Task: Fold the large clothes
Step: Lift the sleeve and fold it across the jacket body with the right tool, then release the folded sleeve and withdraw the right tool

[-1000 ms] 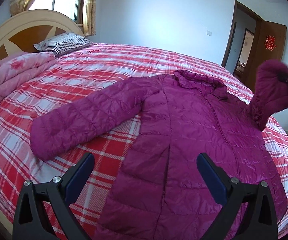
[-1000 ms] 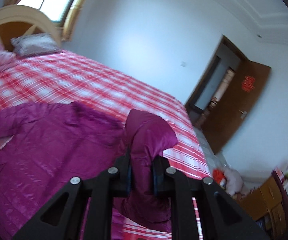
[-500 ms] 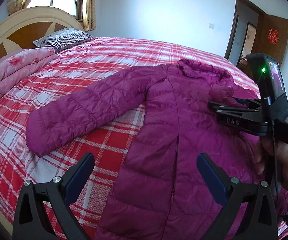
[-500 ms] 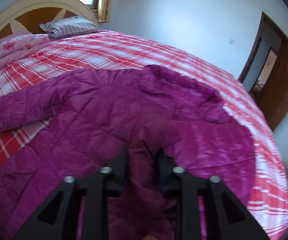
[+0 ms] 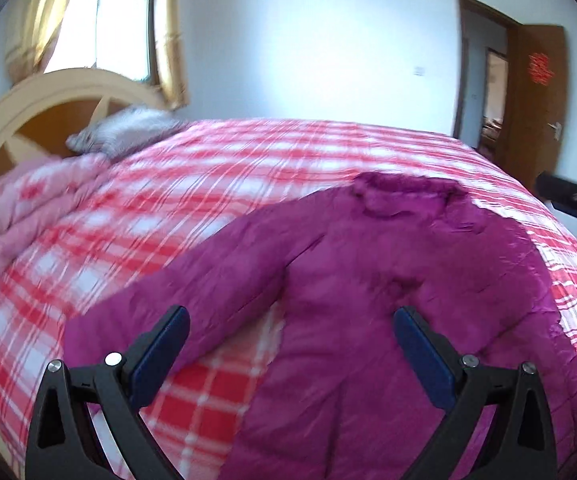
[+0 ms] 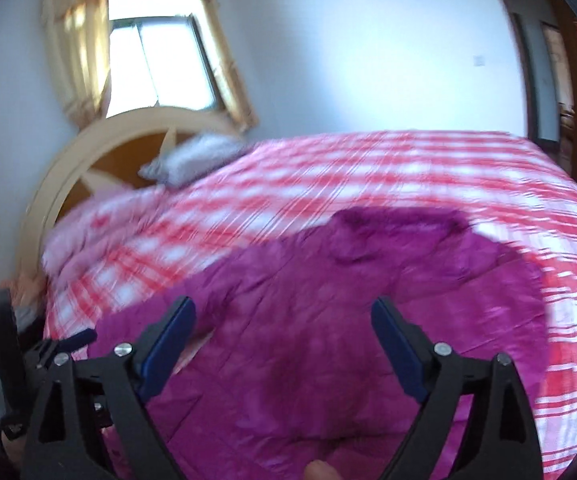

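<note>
Now right gripper [image 6: 282,320] jaws just opening (wide, empty), purple coat [image 6: 328,340] below

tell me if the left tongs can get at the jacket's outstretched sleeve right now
Probably yes: the left tongs are open and empty above the purple jacket, and its sleeve lies flat on the plaid bedspread, uncovered.

Your clearances:
- Far bed [image 5: 288,152]: bare checked cover, open to you from the jacket [image 5: 368,300] collar to the wall.
- Left side: quilt [image 5: 28,216] and pillow [image 5: 124,136] heaped against the headboard [image 5: 16,108] block you.
- Near side: the jacket's outstretched sleeve [image 5: 192,292] crosses your path.
</note>
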Demonstrator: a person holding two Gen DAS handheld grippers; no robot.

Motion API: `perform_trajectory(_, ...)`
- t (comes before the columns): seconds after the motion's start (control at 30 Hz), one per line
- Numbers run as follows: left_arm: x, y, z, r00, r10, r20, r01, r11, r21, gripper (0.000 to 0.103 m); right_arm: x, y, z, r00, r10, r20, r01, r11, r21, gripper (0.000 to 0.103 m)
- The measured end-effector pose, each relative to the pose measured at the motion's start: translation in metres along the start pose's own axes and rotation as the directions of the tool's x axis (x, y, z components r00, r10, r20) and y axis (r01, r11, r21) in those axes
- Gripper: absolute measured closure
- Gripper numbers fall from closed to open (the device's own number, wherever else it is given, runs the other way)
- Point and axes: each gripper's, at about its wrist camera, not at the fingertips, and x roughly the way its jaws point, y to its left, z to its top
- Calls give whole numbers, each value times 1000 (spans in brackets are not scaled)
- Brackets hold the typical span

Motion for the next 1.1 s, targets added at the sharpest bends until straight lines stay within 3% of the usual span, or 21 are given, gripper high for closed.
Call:
perform_trajectory(0.07,8,-30,9,999,-14,33,11,998,67,1,3,-20,2,986,-166,-16,166,986,-30,28)
perform_trajectory(0.1,13,-41,12,999,-22,37,19,996,87,1,6,-32,3,973,-229,-29,228,973,-27,46)
perform_trajectory(0.13,20,-54,15,999,-40,36,36,993,111,1,11,-54,3,957,-285,-46,286,958,8,57)
perform_trajectory(0.27,67,-98,23,999,-42,11,39,983,180,1,31,-115,1,908,-413,-67,418,901,116,59)
perform_trajectory(0.4,113,-116,18,999,29,-35,-21,975,221,1,77,-137,-2,916,-385,-112,396,913,94,59)
perform_trajectory(0.5,147,-113,8,990,72,-124,-44,974,220,1,105,-155,-12,915,-355,-189,378,921,99,59)
perform_trajectory(0.6,164,-107,4,979,34,-200,4,983,185,1,127,-170,-34,891,-367,-266,408,906,116,61)
perform_trajectory(0.73,169,-106,0,976,26,-217,14,984,180,1,122,-184,-43,900,-340,-272,389,909,151,61)
perform_trajectory(0.9,170,-110,-3,975,40,-219,4,981,195,1,125,-186,-49,888,-361,-284,408,904,128,61)
perform_trajectory(1.1,180,-98,-1,961,-44,-272,75,992,104,1,126,-186,-51,886,-367,-284,413,903,123,61)
